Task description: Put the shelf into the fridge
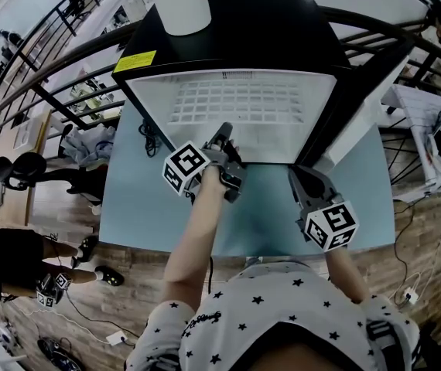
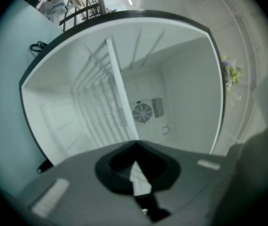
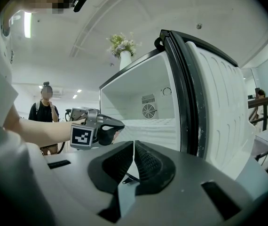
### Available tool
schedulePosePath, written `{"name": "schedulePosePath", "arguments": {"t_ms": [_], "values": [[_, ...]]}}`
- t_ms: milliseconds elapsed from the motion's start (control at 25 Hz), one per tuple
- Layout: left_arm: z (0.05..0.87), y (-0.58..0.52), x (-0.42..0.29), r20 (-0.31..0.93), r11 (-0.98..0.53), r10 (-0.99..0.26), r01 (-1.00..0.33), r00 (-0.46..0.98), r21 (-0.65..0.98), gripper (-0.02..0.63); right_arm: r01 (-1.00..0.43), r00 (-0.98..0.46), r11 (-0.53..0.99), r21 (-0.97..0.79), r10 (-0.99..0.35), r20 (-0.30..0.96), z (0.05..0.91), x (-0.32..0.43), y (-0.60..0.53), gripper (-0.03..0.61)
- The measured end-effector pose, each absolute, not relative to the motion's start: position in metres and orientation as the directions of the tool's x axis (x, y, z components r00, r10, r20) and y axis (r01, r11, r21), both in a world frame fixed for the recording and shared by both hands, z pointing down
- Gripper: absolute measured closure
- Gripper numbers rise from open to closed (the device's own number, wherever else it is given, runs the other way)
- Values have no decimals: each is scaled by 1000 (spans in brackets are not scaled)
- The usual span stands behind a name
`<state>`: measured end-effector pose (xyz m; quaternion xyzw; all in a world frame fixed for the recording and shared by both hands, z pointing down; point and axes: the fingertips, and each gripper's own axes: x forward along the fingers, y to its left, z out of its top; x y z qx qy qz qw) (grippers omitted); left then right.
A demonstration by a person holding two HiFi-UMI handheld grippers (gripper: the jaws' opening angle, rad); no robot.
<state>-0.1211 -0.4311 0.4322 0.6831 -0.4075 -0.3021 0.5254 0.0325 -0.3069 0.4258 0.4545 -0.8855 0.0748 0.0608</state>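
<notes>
The white wire shelf (image 1: 236, 103) lies level inside the open black fridge (image 1: 228, 29). The left gripper view shows the shelf (image 2: 117, 95) edge-on, running straight up to the jaws. My left gripper (image 1: 225, 139) is at the shelf's front edge, with its jaws closed on that edge. In the right gripper view, the left gripper (image 3: 114, 127) meets the shelf (image 3: 148, 125) at the fridge mouth. My right gripper (image 1: 299, 175) hangs in front of the fridge's right corner, near the door. It is shut with nothing between its fingertips (image 3: 133, 144).
The fridge door (image 1: 364, 103) stands open to the right, and its white liner (image 3: 218, 102) is close beside my right gripper. A white vase (image 1: 180, 2) sits on top of the fridge. The fridge rests on a light blue table (image 1: 131, 207). A person (image 3: 44, 109) stands far behind.
</notes>
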Motion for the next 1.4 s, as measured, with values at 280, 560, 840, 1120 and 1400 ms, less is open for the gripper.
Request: {"name": "schedulePosePath", "arguments": {"t_ms": [280,560,840,1120,1400], "values": [[433,-447,-121,35,-104,-878,-262,478,959,609,-817,-575,570,-85,-798,181,427,38,-303,554],[432,-448,-120,36,-105,-882,-271,470,957,609,-824,-566,558,-99,-804,181,429,43,-295,554],[428,-417,-122,36,-146,-880,-340,473,929,609,-827,-562,551,-108,-809,172,429,46,-279,554],[423,-355,-118,44,-204,-874,-448,483,871,609,-813,-582,572,-108,-796,165,428,40,-248,554],[420,-279,-112,77,-263,-877,-609,474,748,611,-786,-618,611,-98,-767,172,425,35,-201,554]]}}
